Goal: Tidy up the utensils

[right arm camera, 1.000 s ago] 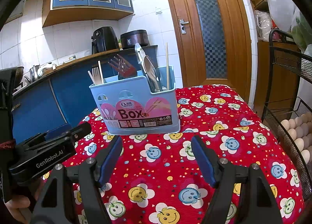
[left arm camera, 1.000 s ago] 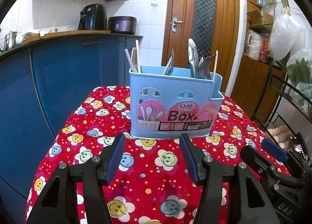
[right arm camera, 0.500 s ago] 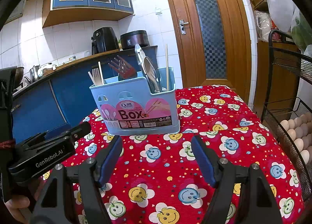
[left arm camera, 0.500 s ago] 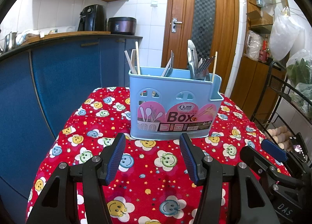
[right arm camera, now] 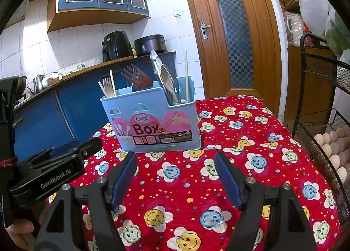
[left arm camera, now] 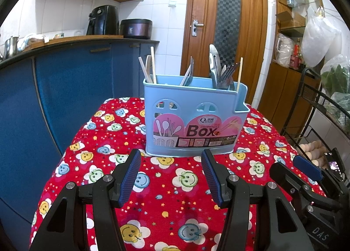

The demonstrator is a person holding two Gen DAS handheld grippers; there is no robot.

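Standing upright on a red smiley-print tablecloth (left arm camera: 166, 187), a pale blue utensil box (left arm camera: 194, 120) is seen straight ahead of both grippers, just beyond their fingertips and not touched by either. Chopsticks (left arm camera: 152, 64), forks (left arm camera: 227, 74) and a metal tongs-like tool (left arm camera: 213, 63) are stuck in it, handles down.

The left gripper (left arm camera: 171, 173) is held with its jaws wide apart and nothing between them; only tablecloth is seen in the gap. The right gripper (right arm camera: 176, 175) is likewise spread wide and empty. Both are tilted gently downward above the cloth, side by side.

In the left wrist view the right gripper is caught at the lower right edge. In the right wrist view the left gripper body is shown at the left, with part of a hand (right arm camera: 15, 232) beneath it, and a red slotted utensil (right arm camera: 136, 77) in the box is revealed. A tray of eggs (right arm camera: 330, 148) is seen right of the right gripper.
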